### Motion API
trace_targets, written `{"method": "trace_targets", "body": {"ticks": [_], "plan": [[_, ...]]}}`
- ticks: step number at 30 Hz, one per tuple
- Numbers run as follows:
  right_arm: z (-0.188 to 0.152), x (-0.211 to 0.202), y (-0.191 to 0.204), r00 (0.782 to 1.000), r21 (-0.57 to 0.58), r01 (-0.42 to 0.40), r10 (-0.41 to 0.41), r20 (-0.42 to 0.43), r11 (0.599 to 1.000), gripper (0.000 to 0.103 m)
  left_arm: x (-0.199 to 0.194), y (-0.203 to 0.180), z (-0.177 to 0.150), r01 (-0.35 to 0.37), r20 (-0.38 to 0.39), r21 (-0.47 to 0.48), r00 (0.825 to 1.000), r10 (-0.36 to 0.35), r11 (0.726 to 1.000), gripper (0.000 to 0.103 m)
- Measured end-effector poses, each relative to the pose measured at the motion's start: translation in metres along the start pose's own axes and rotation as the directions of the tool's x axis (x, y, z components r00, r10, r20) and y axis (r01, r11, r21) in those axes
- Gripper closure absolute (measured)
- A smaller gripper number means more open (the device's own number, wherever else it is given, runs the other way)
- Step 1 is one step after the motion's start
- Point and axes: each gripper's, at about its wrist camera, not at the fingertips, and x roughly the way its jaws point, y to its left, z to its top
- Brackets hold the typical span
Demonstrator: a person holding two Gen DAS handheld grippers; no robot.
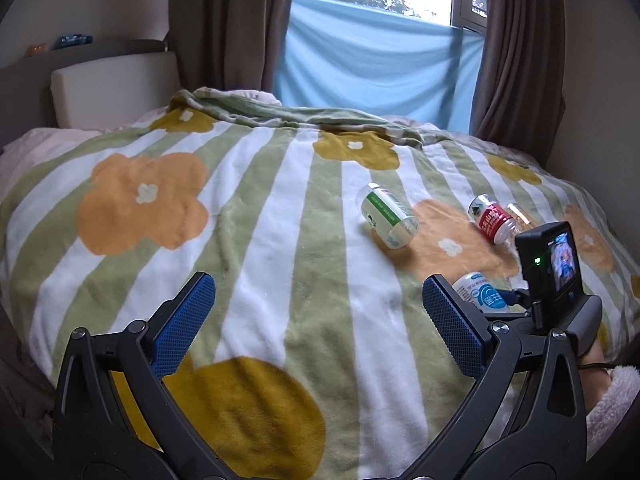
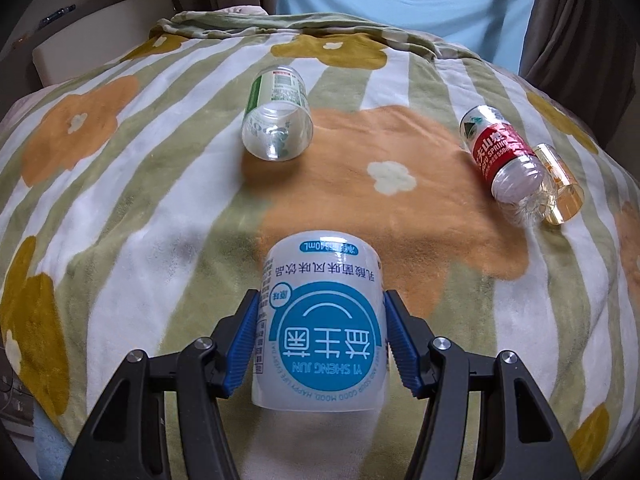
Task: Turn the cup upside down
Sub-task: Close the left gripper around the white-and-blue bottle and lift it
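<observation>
My right gripper [image 2: 322, 344] is shut on a white cup with a blue round label [image 2: 322, 324]. The label reads upside down and the cup's closed end points away from me, over the blanket. The same cup [image 1: 482, 294] shows in the left wrist view, partly hidden behind my left gripper's right finger. My left gripper [image 1: 318, 320] is open and empty, low over the striped flower blanket [image 1: 260, 240], to the left of the right gripper.
A clear cup with a green label [image 2: 278, 120] lies on its side on the blanket. A red-labelled clear cup [image 2: 504, 160] and a small amber cup [image 2: 560, 184] lie together at the right. Curtains and a blue sheet hang behind the bed.
</observation>
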Motion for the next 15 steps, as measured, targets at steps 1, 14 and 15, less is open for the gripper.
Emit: {"method": "trace_targets", "body": {"ticks": [1,14,15], "plan": [[-0.002,0.002,0.0,1.0,0.006,0.003,-0.003,-0.01,1.0,0.047,0.0,0.0,0.0,-0.004,-0.005,0.003,1.0,0.004,1.0,0.0],[0.0,-0.006,-0.011,0.999,0.07,-0.048,0.048,-0.006,0.996,0.014,-0.008,-0.012,0.01,0.009,-0.009,0.032,1.0,-0.008,0.999,0.0],[0.0,-0.012,-0.013,0.998,0.073,-0.053,0.051,0.02,0.996,0.006,-0.008,-0.014,0.012,0.011,-0.01,0.032,1.0,-0.011,0.999,0.0]]}}
